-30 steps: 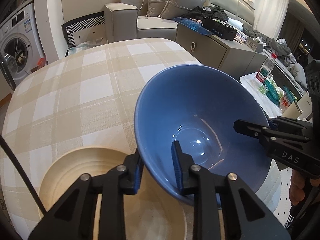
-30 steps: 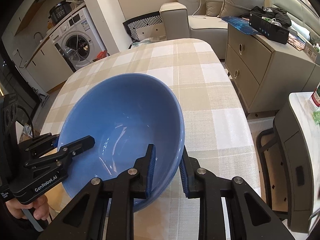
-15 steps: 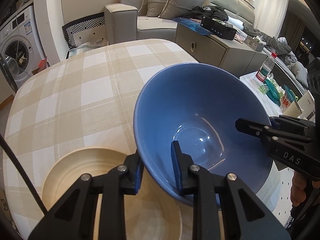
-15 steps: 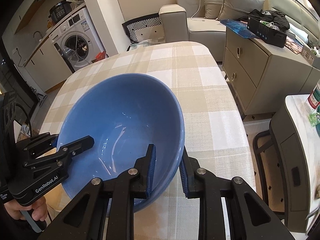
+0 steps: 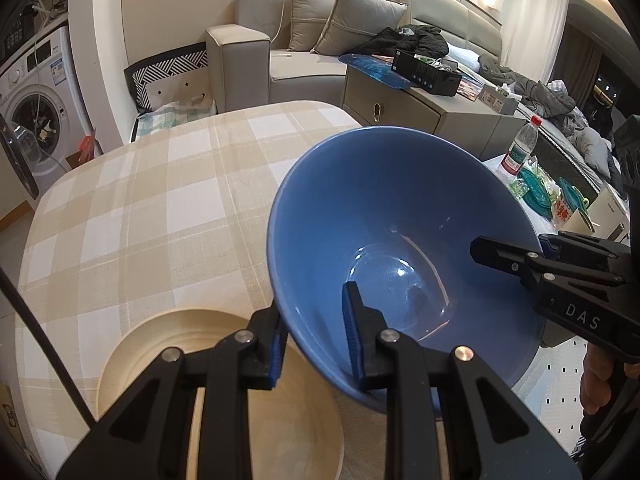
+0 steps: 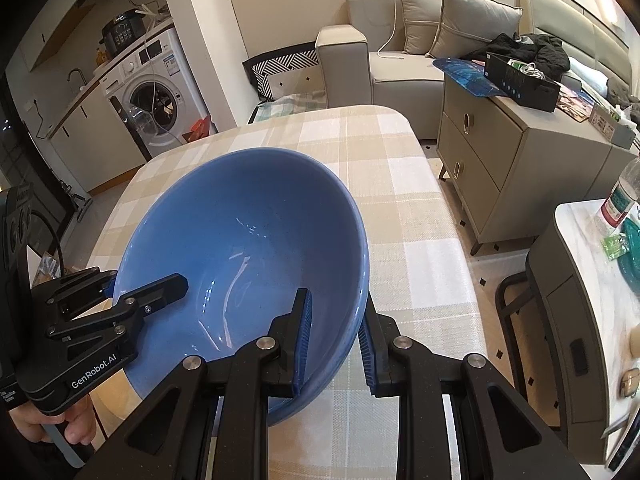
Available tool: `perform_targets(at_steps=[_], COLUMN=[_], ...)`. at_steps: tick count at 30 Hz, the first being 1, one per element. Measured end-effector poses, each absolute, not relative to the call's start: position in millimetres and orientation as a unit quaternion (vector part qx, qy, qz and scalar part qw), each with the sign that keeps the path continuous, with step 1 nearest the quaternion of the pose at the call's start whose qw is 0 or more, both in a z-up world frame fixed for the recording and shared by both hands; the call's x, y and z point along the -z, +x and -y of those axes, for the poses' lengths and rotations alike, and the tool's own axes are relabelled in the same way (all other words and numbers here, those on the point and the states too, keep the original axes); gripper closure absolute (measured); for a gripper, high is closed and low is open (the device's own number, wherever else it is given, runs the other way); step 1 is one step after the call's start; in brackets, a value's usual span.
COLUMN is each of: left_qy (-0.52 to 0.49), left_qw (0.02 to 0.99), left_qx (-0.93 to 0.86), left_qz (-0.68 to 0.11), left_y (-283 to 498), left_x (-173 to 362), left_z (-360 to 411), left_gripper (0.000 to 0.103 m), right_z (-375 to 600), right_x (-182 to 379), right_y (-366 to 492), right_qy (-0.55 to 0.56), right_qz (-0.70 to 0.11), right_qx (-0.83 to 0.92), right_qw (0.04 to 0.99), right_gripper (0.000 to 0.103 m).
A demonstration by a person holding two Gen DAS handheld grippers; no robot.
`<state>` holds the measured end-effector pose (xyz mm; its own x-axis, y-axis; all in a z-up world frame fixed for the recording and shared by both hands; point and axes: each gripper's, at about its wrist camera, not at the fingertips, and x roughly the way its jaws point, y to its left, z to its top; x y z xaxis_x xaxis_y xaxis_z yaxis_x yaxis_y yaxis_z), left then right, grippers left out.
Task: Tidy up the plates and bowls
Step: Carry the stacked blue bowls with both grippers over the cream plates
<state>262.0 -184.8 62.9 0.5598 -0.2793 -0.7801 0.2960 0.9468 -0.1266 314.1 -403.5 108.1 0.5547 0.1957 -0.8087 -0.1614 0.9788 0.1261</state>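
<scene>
A large blue bowl (image 5: pixel 392 216) is held up above the checked table by both grippers. My left gripper (image 5: pixel 316 320) is shut on the bowl's near-left rim, one finger inside and one outside. My right gripper (image 6: pixel 334 332) is shut on the opposite rim of the same bowl (image 6: pixel 240 240). The right gripper shows in the left wrist view (image 5: pixel 520 258), and the left gripper shows in the right wrist view (image 6: pixel 132 292). A cream plate (image 5: pixel 168 344) lies on the table below and left of the bowl, partly hidden by my left gripper.
The table with a beige checked cloth (image 5: pixel 152 200) stretches ahead. A grey cabinet (image 6: pixel 512 160) stands to the right of it. A side table with a water bottle (image 5: pixel 520 148) and teal containers is at right. A sofa and a washing machine (image 6: pixel 156 92) are beyond.
Both grippers have lifted the blue bowl a little higher; the table and plate look lower and farther away. The grips have not changed.
</scene>
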Motion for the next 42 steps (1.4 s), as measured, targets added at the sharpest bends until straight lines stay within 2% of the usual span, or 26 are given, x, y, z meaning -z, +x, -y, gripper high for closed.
perform_targets(at_steps=[20, 42], left_qy=[0.003, -0.010], left_qw=[0.898, 0.906], left_qx=[0.144, 0.098], left_qz=[-0.415, -0.411], left_y=[241, 216], left_x=[-97, -104], left_z=[167, 109], left_gripper=[0.079, 0.079], right_z=[383, 322], right_x=[-145, -153], right_y=[293, 285], right_qy=[0.005, -0.012], right_qz=[-0.436, -0.431], right_qx=[-0.113, -0.165], right_qw=[0.893, 0.887], right_gripper=[0.081, 0.081])
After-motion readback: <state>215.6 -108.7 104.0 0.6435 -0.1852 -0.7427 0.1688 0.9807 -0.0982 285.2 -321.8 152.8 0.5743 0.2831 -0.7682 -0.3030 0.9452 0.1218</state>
